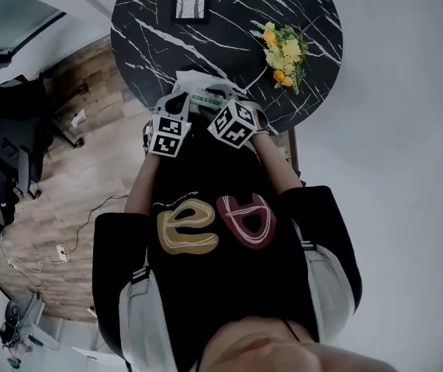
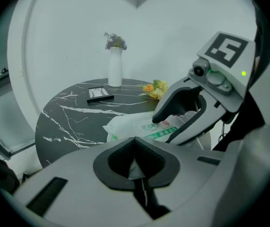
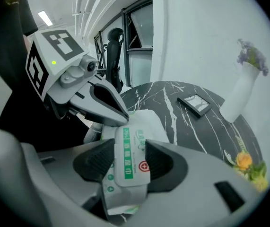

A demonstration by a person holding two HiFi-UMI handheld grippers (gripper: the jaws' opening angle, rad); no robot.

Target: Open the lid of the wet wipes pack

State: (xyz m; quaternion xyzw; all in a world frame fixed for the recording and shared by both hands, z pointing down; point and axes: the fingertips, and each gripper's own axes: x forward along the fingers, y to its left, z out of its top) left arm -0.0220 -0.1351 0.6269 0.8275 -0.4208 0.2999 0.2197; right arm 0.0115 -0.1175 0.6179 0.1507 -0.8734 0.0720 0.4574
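The wet wipes pack (image 1: 205, 97) is white with green print and sits at the near edge of the round black table (image 1: 205, 37), between my two grippers. In the right gripper view my right gripper (image 3: 127, 163) is shut across the pack (image 3: 142, 122), its pads pinching the labelled lid flap (image 3: 127, 157). My left gripper (image 2: 135, 161) is shut on a thin white edge of the pack (image 2: 135, 126). From the right gripper view, the left gripper (image 3: 118, 118) meets the pack's far end. The right gripper (image 2: 162, 116) reaches over the pack in the left gripper view.
A small picture frame (image 1: 190, 2) lies on the table, with yellow flowers (image 1: 285, 53) to its right and a white vase (image 2: 115, 67) at the back. An office chair (image 1: 12, 138) and cables stand on the wooden floor to the left.
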